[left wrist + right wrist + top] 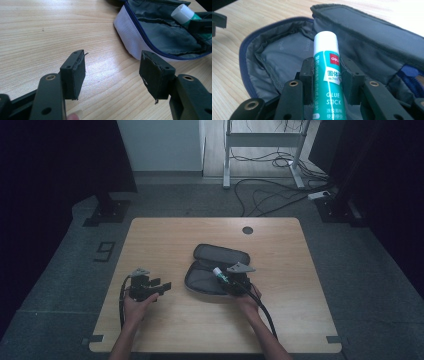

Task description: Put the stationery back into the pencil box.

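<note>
High view, table [165, 240]: light wood, with an open dark pouch [212, 270] lying near its middle.
High view, right gripper [226, 279]: over the pouch's near right part, a glue stick [220, 274] in its jaws, white cap toward the pouch.
High view, left gripper [162, 286]: low over bare wood, well left of the pouch; too small here to read the jaw gap.
Left gripper view, left gripper [112, 72]: jaws stand wide apart, nothing between them, bare wood below.
Left gripper view, pouch [150, 32]: ahead and to the right, white outside, blue zip, grey lining; glue stick [186, 13] over its far end.
Right gripper view, right gripper [327, 75]: jaws pressed on both sides of the glue stick [328, 82], teal label, white cap up.
Right gripper view, pouch [279, 57]: open right behind the stick, grey lining showing; the stick's lower end is hidden, so probably not yet resting inside.
</note>
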### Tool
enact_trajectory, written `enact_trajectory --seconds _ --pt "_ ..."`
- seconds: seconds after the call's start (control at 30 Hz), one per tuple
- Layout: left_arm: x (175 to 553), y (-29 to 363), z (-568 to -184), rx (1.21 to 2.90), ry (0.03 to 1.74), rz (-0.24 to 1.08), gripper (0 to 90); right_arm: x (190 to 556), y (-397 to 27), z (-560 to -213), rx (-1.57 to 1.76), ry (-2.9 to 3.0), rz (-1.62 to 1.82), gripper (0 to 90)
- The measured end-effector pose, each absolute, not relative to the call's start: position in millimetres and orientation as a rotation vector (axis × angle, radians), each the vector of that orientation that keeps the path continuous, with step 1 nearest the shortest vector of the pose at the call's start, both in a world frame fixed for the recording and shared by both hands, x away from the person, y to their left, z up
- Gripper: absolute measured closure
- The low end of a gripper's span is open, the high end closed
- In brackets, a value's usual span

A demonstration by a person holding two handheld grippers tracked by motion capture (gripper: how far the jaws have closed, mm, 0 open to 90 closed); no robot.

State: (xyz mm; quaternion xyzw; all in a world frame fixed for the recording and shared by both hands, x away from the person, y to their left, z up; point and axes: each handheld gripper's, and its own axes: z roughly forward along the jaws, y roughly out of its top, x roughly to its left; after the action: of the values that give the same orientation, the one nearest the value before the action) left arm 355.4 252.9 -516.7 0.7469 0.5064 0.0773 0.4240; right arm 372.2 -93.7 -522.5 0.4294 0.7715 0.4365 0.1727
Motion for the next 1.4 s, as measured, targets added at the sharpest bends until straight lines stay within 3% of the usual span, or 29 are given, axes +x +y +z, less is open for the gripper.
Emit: enact_trajectory --seconds 0.6,0.67,0.87,1.4 --pt "355 252 -517 1.871 1.262 0.195 38.2 374 -87 -532 1.199 2.247 1.144 63.4" --pt "355 253 -517 1.868 1.263 0.197 38.2 374 -88 -530 1.198 2.240 1.155 57.3" --pt "355 253 -516 1.861 1.263 0.197 38.2 373 -93 -527 1.224 2.216 1.182 50.8" --pt "354 252 -520 1.868 1.271 0.191 38.4 365 -112 -511 1.214 2.180 1.327 42.2"
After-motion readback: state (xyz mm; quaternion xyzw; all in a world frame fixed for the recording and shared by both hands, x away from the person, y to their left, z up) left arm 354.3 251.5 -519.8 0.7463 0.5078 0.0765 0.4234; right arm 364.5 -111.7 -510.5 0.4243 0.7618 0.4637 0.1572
